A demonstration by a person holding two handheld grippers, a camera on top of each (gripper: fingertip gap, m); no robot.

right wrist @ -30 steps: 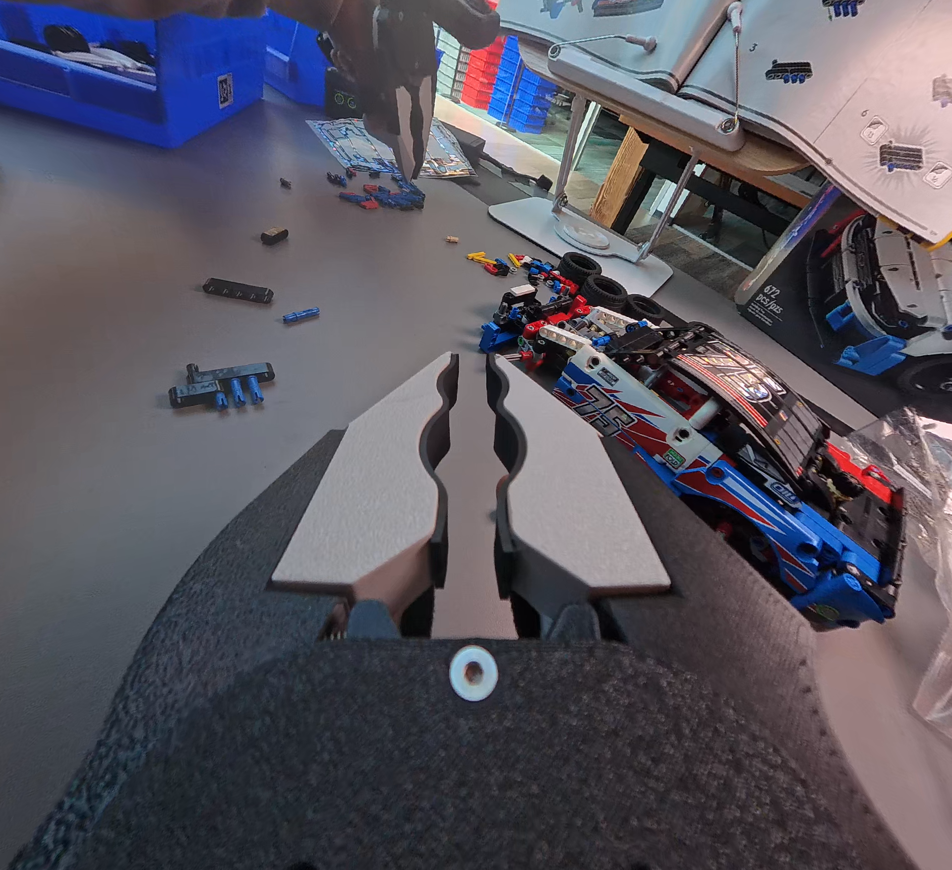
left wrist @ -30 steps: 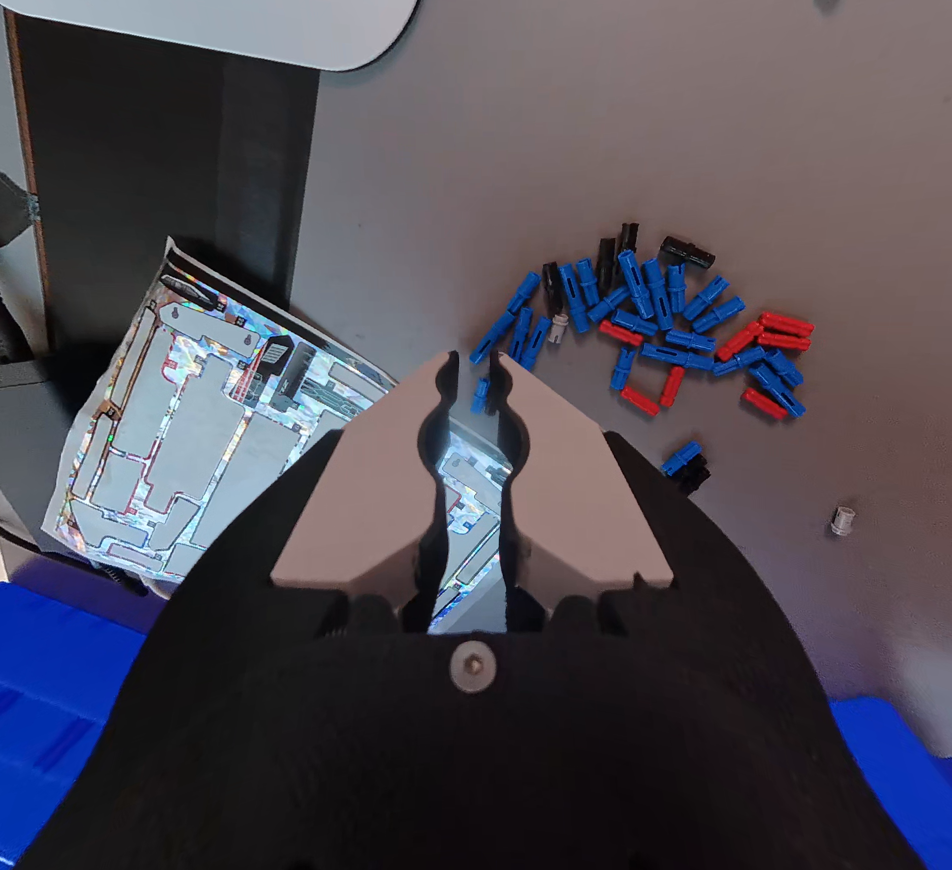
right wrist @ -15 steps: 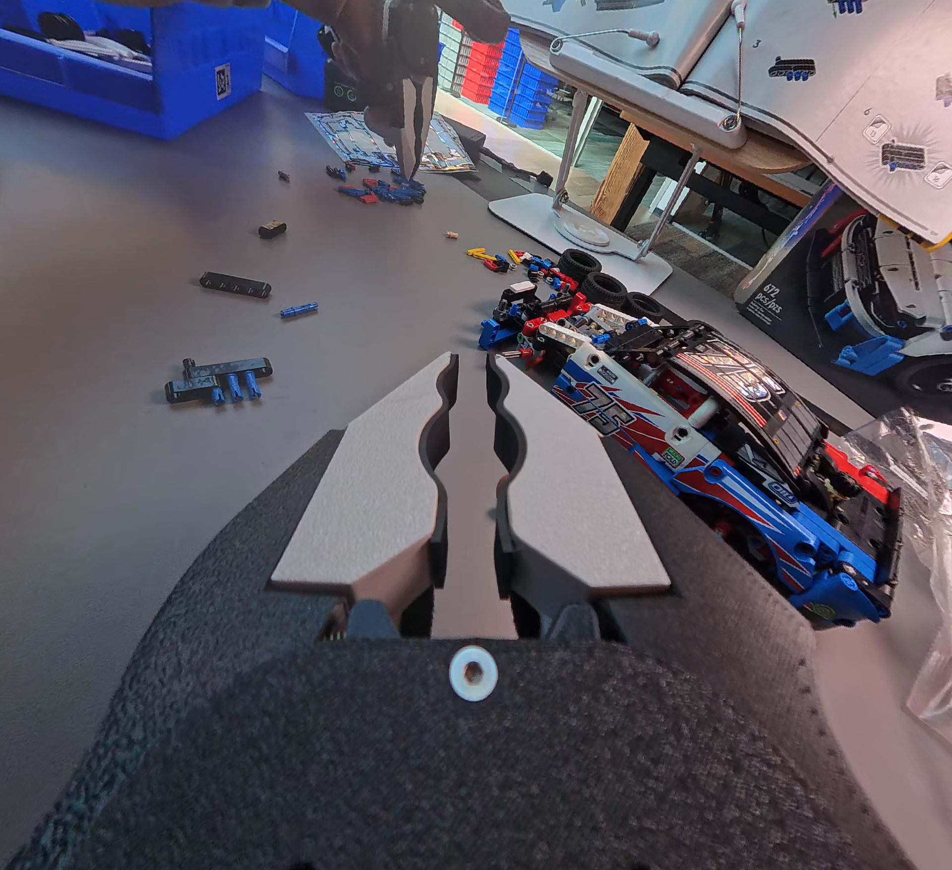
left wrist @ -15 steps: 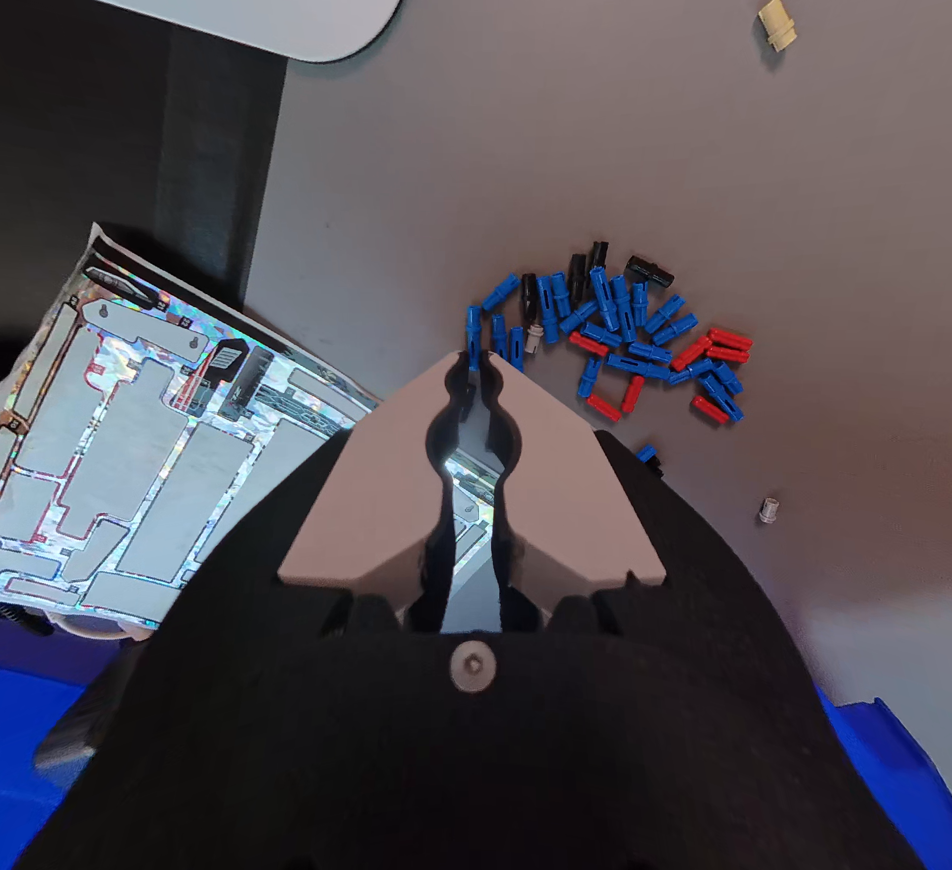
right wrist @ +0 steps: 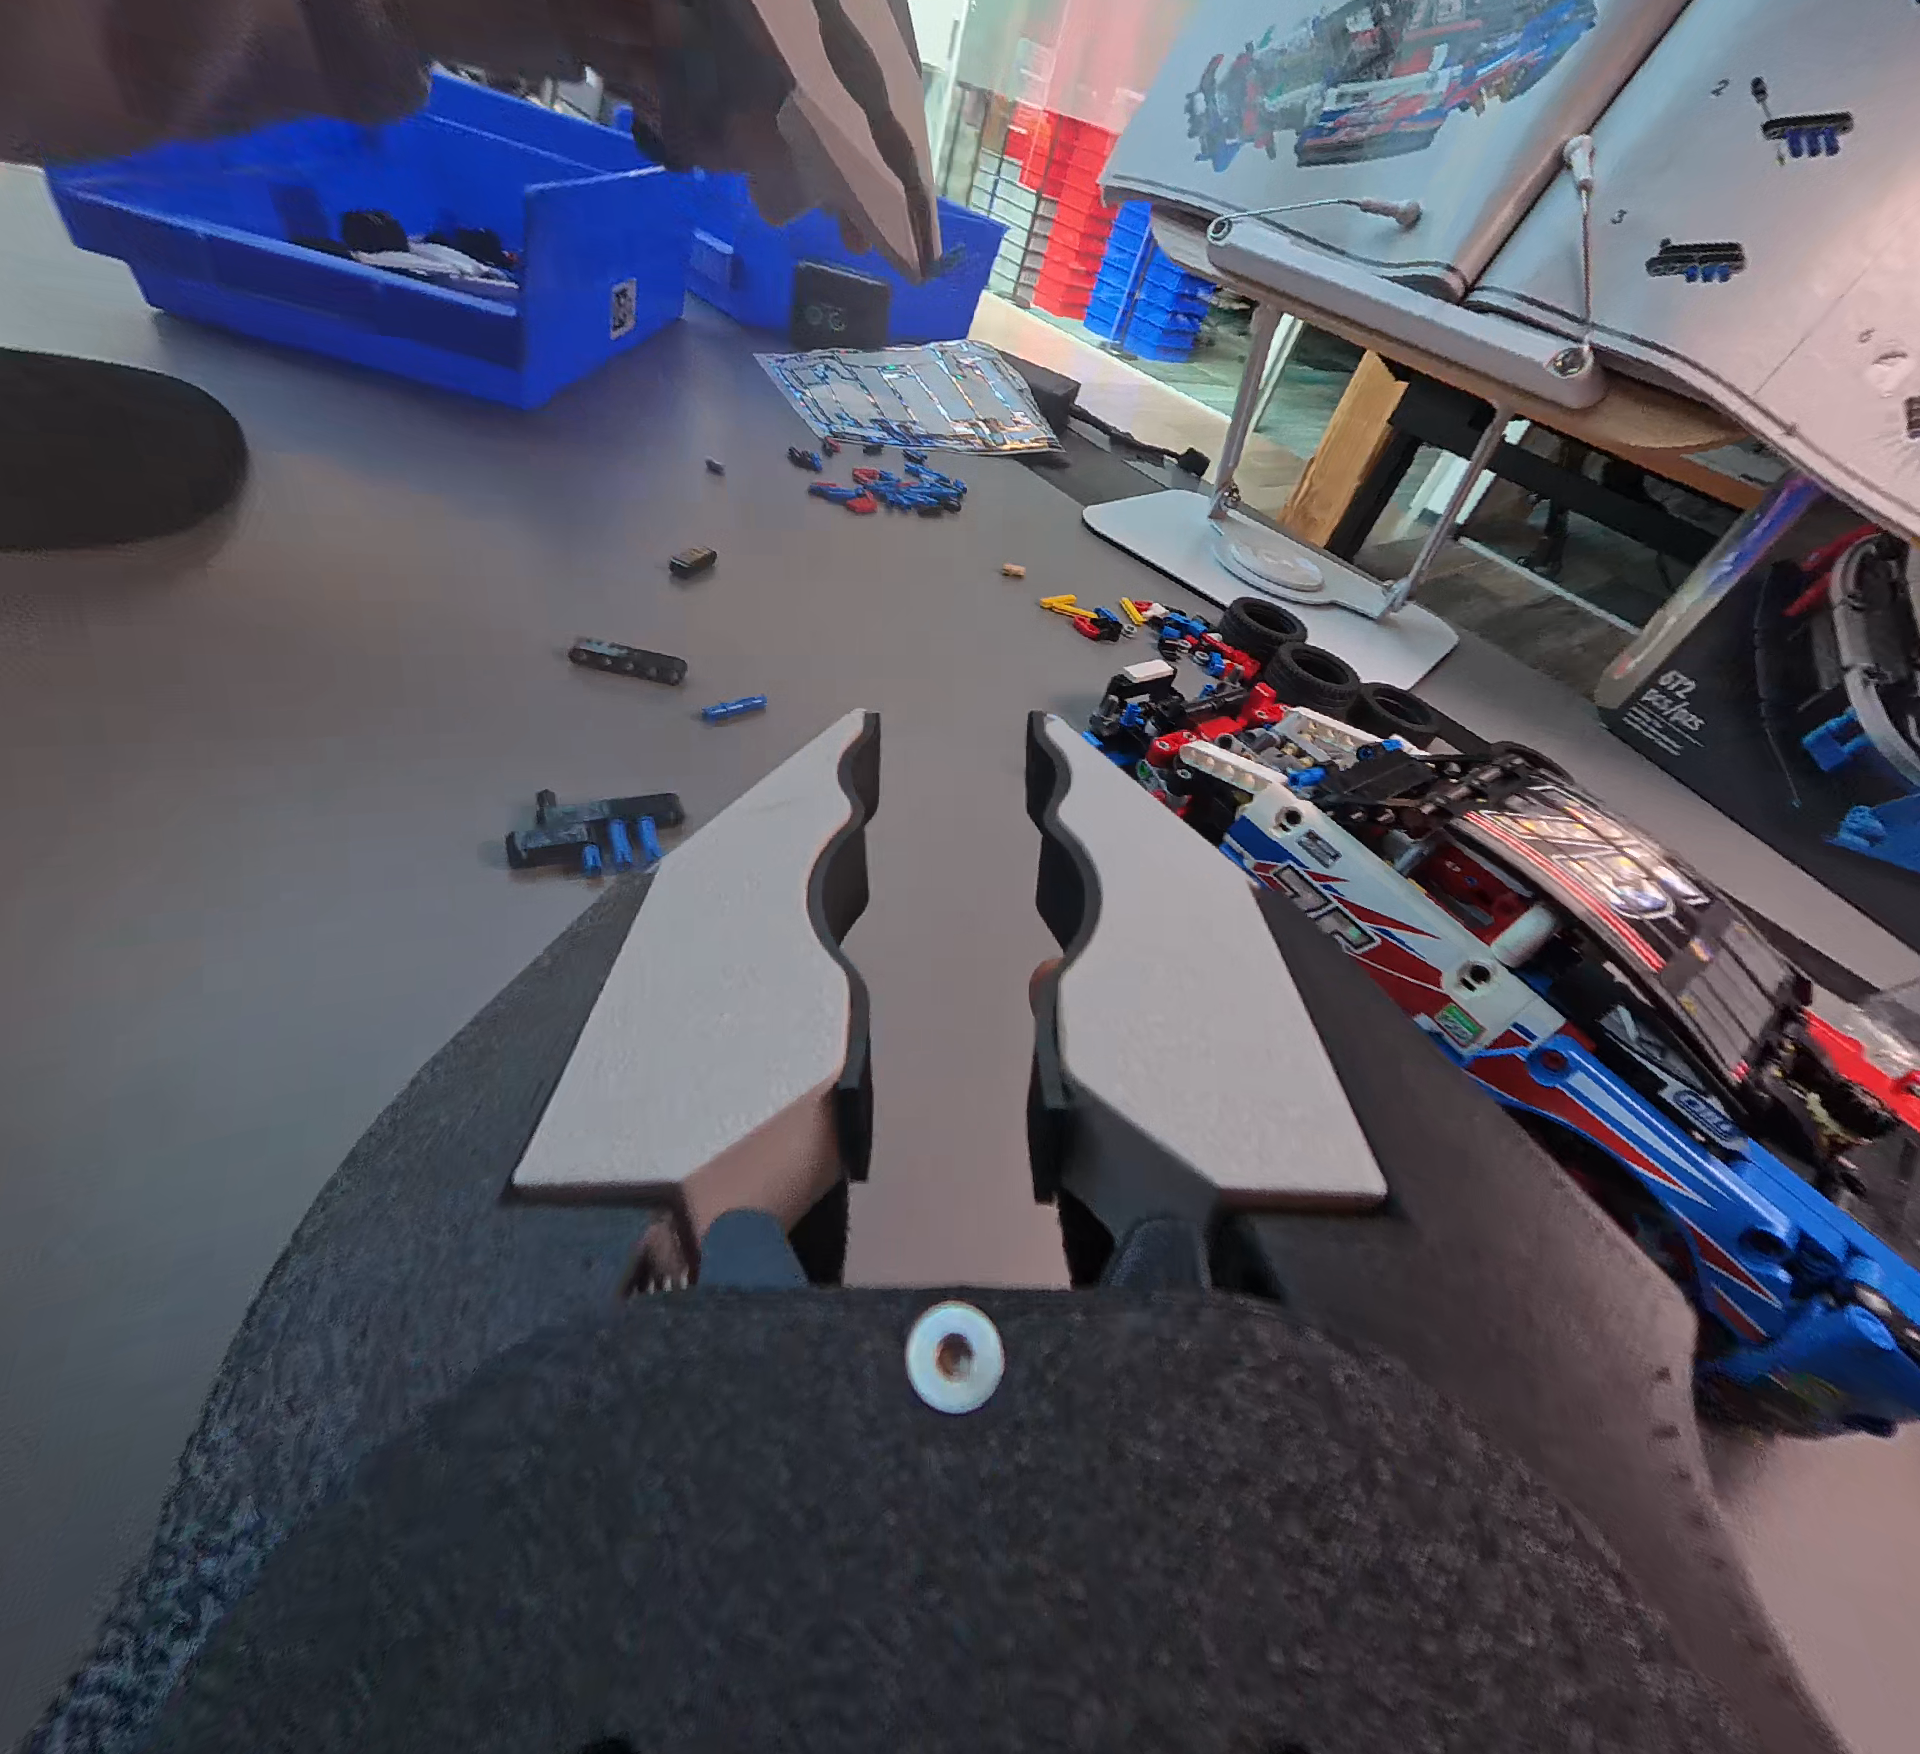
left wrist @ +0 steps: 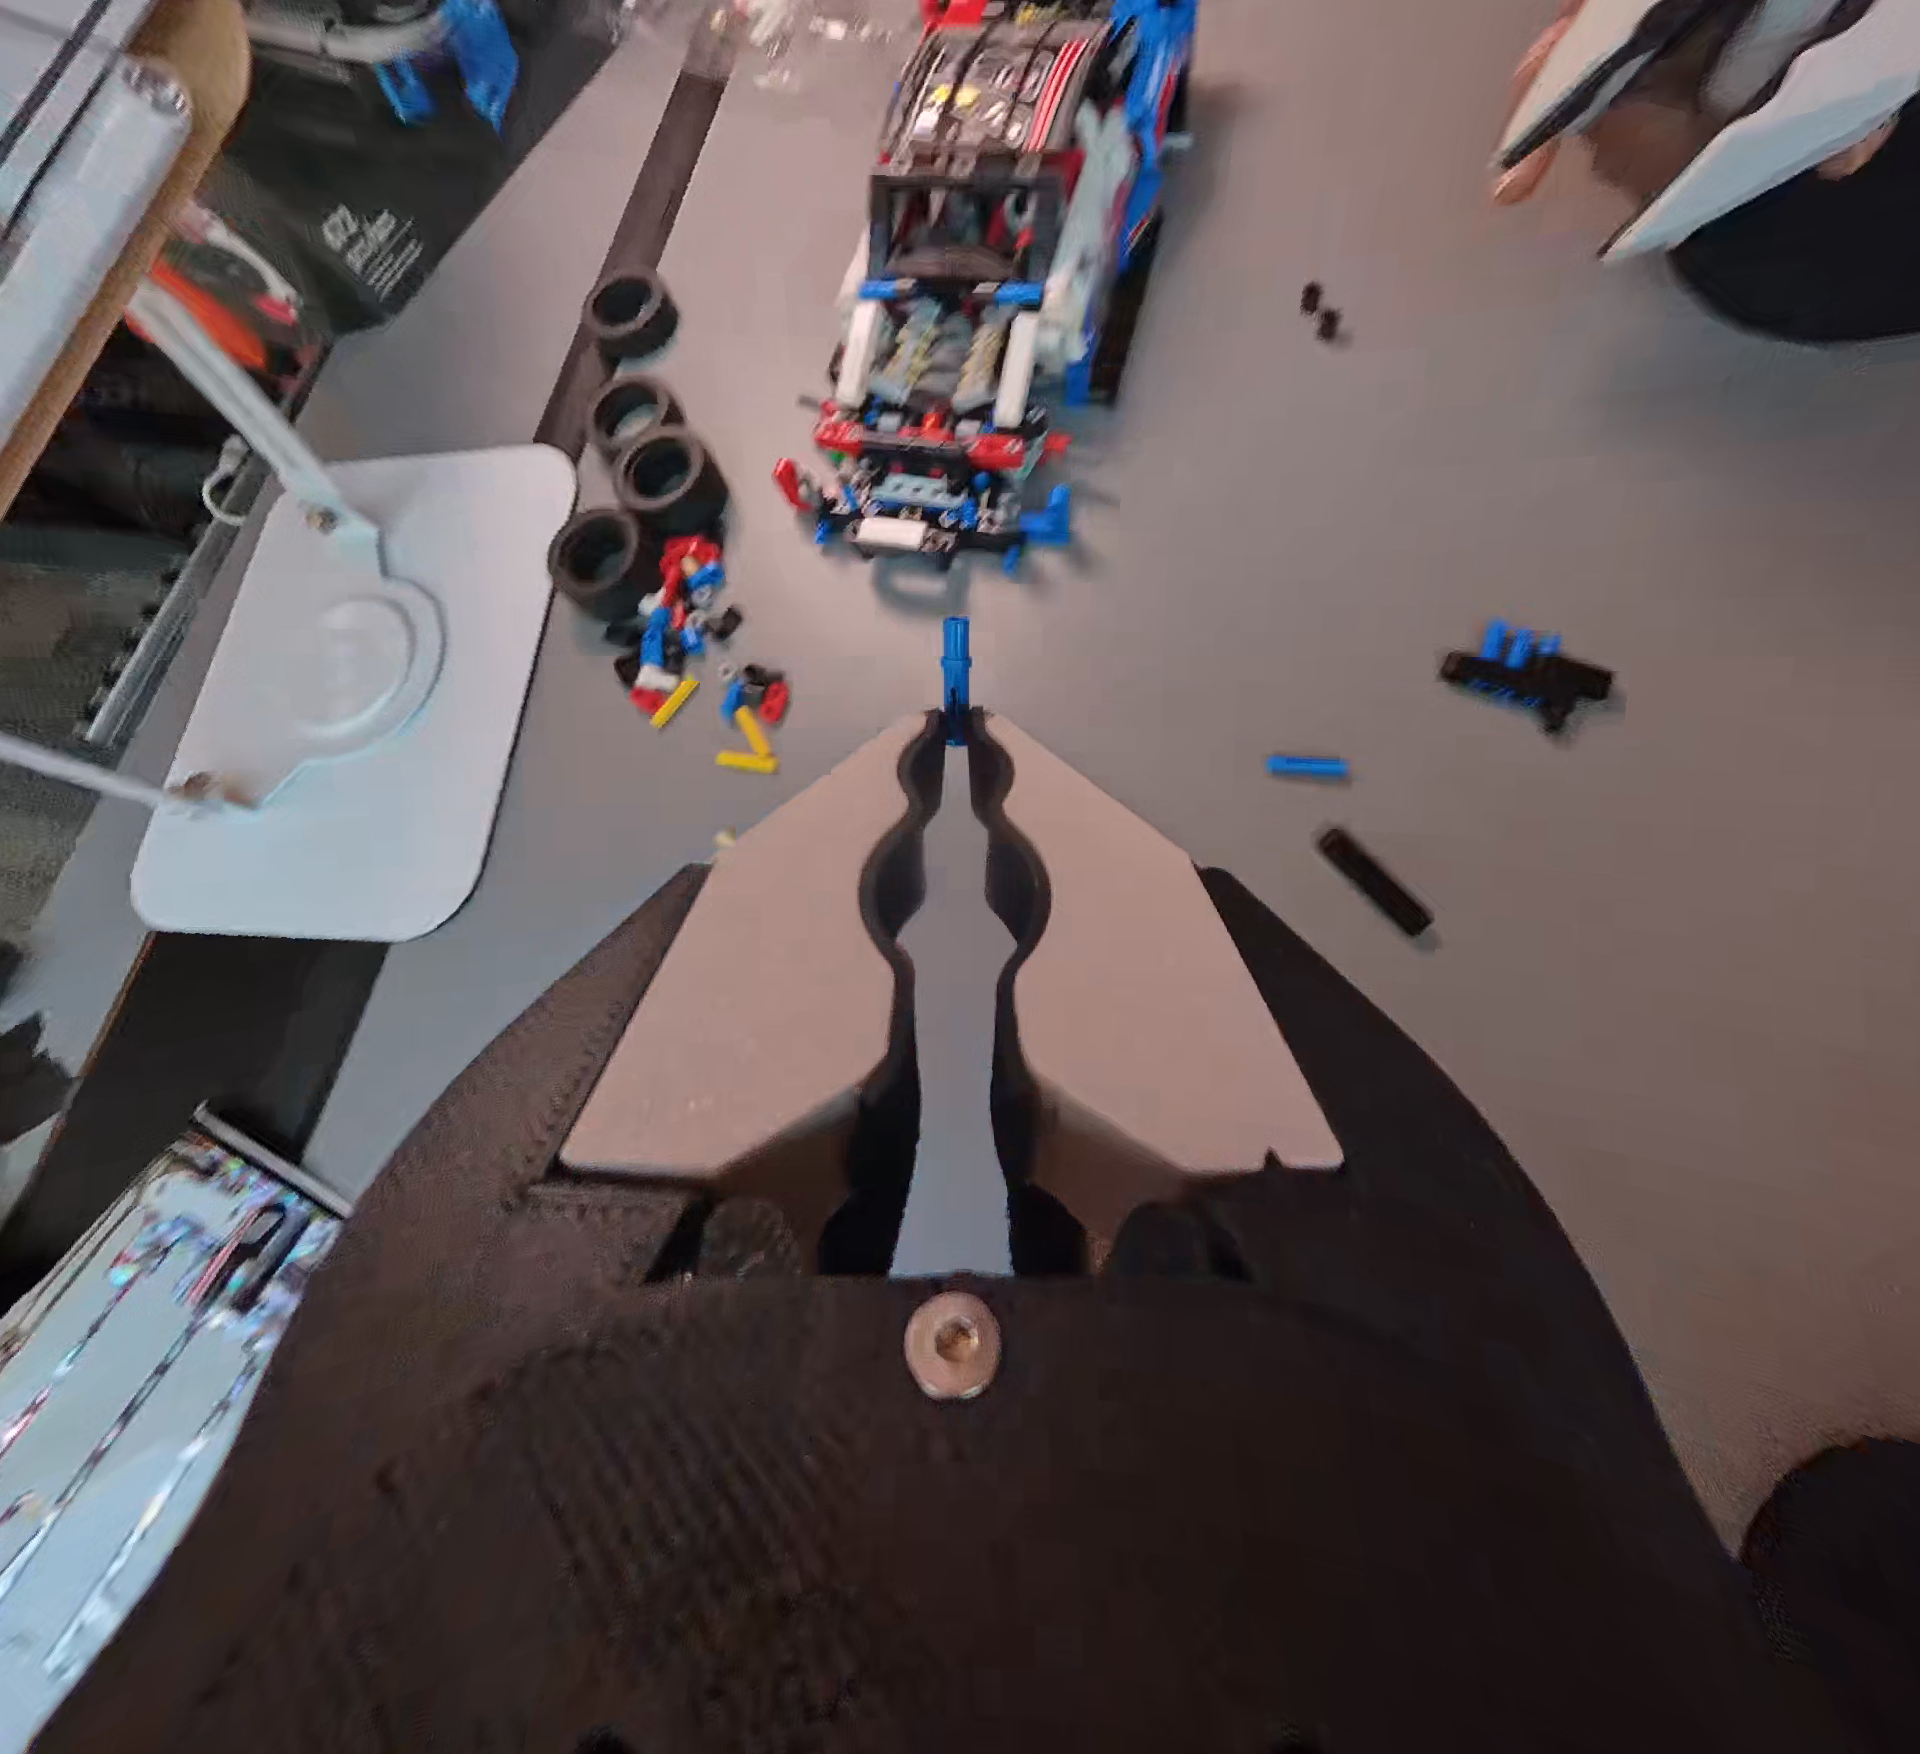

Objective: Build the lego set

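While pinched at its tips on a short blue plastic connector pin (left wrist: 955,665), left gripper (left wrist: 956,730) hangs above grey table (left wrist: 1351,499). Right gripper (right wrist: 953,740): parted, empty. Blue-red-white car model (left wrist: 1013,250) ahead; next, likely pin insertion, needing hole alignment.

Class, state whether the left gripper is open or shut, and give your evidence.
Shut. The left gripper has its fingertips pinched on a blue pin that sticks out beyond them.
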